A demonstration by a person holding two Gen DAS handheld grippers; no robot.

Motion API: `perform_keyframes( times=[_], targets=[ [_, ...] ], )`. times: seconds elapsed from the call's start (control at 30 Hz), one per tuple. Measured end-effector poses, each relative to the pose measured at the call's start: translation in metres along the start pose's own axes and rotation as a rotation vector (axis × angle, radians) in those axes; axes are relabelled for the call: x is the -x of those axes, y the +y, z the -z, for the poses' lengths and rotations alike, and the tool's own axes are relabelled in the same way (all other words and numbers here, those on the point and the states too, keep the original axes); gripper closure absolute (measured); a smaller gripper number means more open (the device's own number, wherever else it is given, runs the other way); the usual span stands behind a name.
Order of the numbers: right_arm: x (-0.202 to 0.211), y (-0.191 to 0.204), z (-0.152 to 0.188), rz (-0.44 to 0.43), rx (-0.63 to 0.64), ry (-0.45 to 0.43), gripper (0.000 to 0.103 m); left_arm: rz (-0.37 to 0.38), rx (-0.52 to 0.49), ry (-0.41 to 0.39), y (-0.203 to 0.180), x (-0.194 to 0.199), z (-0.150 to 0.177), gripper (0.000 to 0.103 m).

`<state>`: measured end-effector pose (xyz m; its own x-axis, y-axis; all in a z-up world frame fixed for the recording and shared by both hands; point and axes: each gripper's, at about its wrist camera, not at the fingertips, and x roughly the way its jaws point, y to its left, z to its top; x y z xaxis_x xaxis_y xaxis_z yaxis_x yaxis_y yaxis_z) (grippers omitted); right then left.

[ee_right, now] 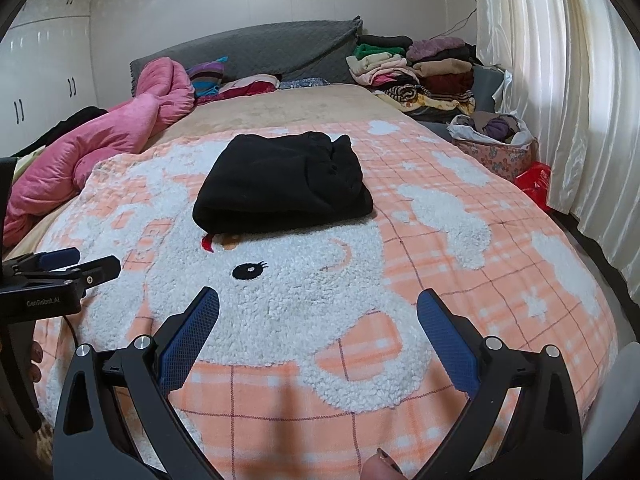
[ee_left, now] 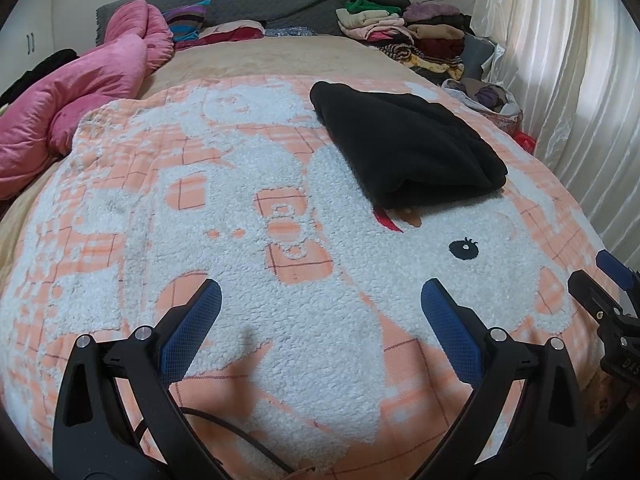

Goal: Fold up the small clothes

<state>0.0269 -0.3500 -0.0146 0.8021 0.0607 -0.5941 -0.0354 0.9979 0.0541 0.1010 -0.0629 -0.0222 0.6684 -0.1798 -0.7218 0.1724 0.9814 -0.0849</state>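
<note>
Both tongs [ee_left: 320, 300] agape; garment [ee_right: 280, 184] folded

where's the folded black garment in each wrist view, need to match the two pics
Left wrist view: the folded black garment lies upper right of centre, beyond the open left gripper.
Right wrist view: the garment lies just left of centre, beyond the open right gripper.
Shared landmark: the embroidered black eye on the blanket, nearer the camera than the garment in both views.

"GenRobot.AI" on left gripper [ee_right: 80, 265]
</note>
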Motion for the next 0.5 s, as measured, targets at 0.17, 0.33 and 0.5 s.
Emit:
perform_keyframes(
  times=[0.17, 0.33, 0.5],
  targets=[
    [-0.0002, 0.0002, 0.0001, 0.000, 0.004, 0.000, 0.004, -0.006, 0.001, 0.005, 0.0004, -0.0001, 0.0000, 0.009],
    [-0.0008, -0.0002, 0.0017, 0.000, 0.003, 0.002, 0.004, -0.008, 0.000, 0.005, 0.0012, 0.0001, 0.0006, 0.009],
    [-0.0009, -0.0002, 0.0018, 0.001, 0.004, 0.003, 0.004, -0.010, -0.002, 0.005, 0.0005, 0.0003, 0.0002, 0.009]
  ],
)
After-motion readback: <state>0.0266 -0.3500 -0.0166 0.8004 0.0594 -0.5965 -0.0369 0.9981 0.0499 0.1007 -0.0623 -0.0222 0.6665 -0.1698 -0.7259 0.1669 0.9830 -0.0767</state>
